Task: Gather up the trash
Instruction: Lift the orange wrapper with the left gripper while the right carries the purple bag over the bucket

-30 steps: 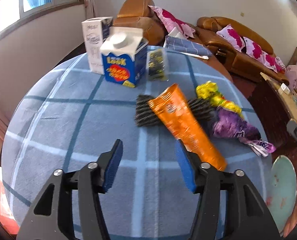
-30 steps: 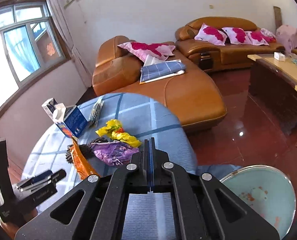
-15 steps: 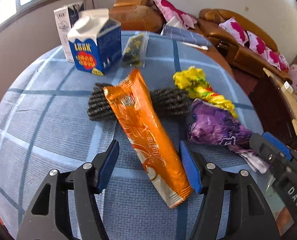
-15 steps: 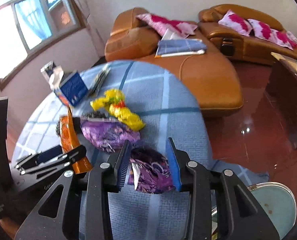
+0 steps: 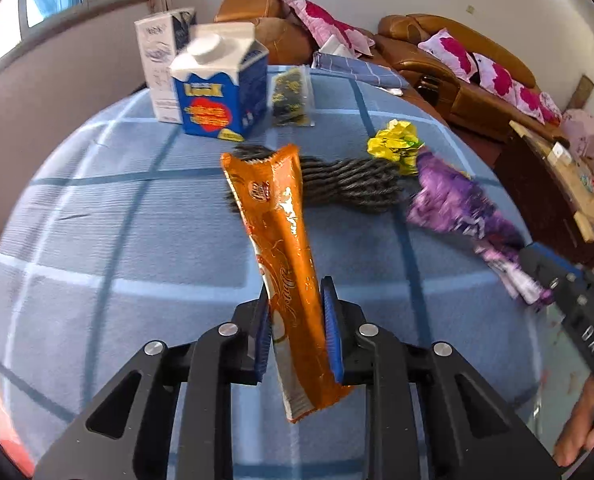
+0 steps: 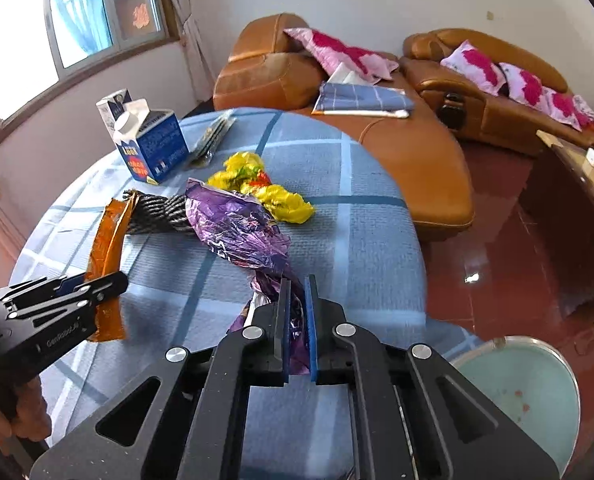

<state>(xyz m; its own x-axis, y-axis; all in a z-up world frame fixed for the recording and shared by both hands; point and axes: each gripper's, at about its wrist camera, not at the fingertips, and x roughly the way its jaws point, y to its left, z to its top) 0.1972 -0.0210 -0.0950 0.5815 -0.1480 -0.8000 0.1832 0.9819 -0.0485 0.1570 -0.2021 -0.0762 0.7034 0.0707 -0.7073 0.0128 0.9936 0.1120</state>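
My left gripper (image 5: 296, 296) is shut on a long orange wrapper (image 5: 281, 240) and holds its near end, lifted off the blue checked tablecloth (image 5: 117, 240). The orange wrapper also shows in the right wrist view (image 6: 107, 240), with the left gripper (image 6: 85, 286) on it. My right gripper (image 6: 296, 284) is shut on the near end of a crumpled purple wrapper (image 6: 237, 228); it shows in the left wrist view (image 5: 457, 204) too. A crumpled yellow wrapper (image 6: 265, 188) lies just beyond the purple one. A black ridged wrapper (image 5: 349, 184) lies under the orange one.
A blue milk carton (image 5: 221, 92) and a white carton (image 5: 159, 60) stand at the table's far left, with a clear packet (image 5: 291, 96) beside them. A pale green bin (image 6: 525, 392) stands on the red floor at the right. Brown sofas (image 6: 377, 132) lie beyond the table.
My left gripper closed on the orange wrapper and lifted its near end. My right gripper closed on the purple wrapper's near end.
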